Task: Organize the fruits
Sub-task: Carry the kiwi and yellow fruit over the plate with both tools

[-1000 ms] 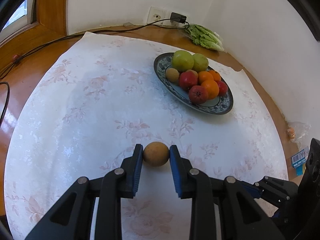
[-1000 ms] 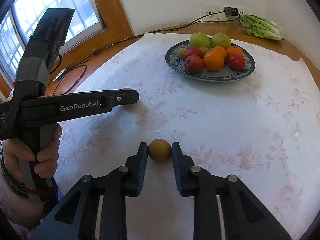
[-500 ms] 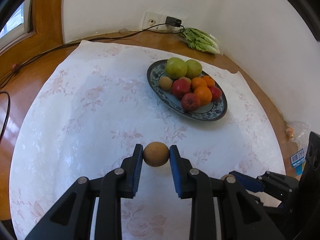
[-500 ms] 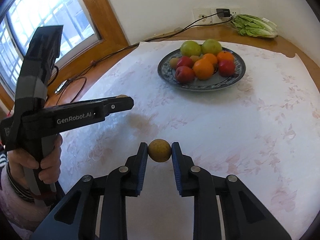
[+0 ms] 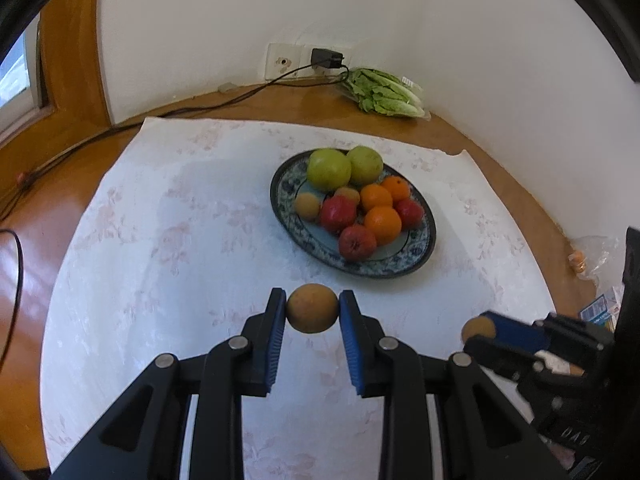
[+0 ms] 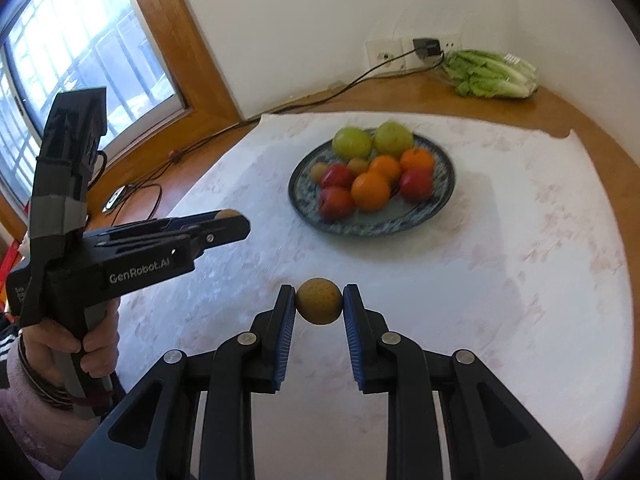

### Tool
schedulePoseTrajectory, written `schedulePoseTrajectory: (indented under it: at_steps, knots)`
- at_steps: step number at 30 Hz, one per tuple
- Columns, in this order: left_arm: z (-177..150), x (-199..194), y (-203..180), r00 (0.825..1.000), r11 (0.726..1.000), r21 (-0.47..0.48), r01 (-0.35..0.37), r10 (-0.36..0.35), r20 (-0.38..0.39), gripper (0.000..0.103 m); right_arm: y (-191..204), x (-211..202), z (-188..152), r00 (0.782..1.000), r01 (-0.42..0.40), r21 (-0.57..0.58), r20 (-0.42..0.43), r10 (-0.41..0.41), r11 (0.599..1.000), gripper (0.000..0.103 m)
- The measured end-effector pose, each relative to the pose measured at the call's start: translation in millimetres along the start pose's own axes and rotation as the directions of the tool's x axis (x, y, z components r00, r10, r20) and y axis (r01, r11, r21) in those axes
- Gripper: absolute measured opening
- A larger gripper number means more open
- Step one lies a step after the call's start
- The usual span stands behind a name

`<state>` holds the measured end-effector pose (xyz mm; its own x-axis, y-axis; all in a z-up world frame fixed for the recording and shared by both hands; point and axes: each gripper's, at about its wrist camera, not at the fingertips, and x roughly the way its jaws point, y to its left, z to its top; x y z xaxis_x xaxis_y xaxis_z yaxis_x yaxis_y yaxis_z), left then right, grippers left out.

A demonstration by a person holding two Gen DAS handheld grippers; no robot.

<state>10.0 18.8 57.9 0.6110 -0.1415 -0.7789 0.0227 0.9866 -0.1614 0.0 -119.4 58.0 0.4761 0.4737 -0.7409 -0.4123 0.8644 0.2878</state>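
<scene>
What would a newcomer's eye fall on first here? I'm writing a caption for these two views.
First, the two brown fruits held above the white cloth: one brown fruit clamped in the left gripper, a second brown fruit in the right gripper. Next, the patterned plate beyond them, piled with green, red and orange fruit. Bagged lettuce lies by the wall.

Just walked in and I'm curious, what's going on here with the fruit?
A person is tidying fruit with a handheld claw in each hand. The left claw is shut on a small brown fruit, and the right claw is shut on a second brown fruit. Both fruits are held above the white tablecloth, short of the patterned plate, which already holds green, orange and red fruit. Neither brown fruit is on the plate yet.
</scene>
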Motion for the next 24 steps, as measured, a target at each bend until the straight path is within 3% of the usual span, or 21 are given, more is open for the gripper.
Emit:
schedulePoseTrajectory:
  at_steps: [11,24]
  knots:
    - [17.9,17.0,-12.7,1.0,1.0,0.028,0.007,-0.008,0.01,0.028,-19.3,1.7,26.9,0.997,0.061,0.004,0.045,-0.062,0.998,0.026]
    - [25.2,54.0,-11.8,1.0,1.0,0.022,-0.017,0.017,0.007,0.028,-30.3,36.8,36.8,0.99,0.118,-0.026,0.078,-0.116,0.993,0.026]
